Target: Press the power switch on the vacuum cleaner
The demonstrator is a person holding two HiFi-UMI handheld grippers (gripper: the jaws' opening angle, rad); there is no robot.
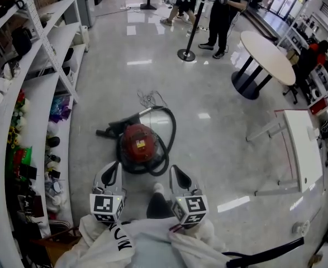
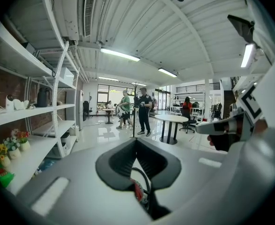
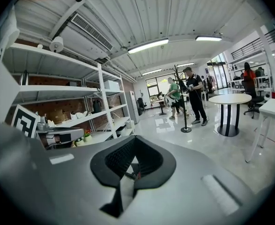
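Note:
A round red vacuum cleaner (image 1: 139, 143) lies on the shiny floor with its black hose (image 1: 169, 128) looped around it. Both grippers hover just short of it on my side, neither touching it. My left gripper (image 1: 115, 166) is at its near left and my right gripper (image 1: 174, 170) at its near right. Each has its jaws shut with nothing between them. In the left gripper view a sliver of the red body (image 2: 137, 191) shows below the closed tips of the left gripper (image 2: 136, 140). The right gripper (image 3: 135, 138) view shows only a speck of the vacuum cleaner (image 3: 138, 176).
White shelving (image 1: 41, 94) with small goods runs along the left. A thin cord (image 1: 150, 99) lies on the floor beyond the vacuum. A round table (image 1: 267, 56), a white desk (image 1: 302, 148) and a stanchion post (image 1: 187, 52) stand to the right and ahead, with people (image 1: 222, 13) farther back.

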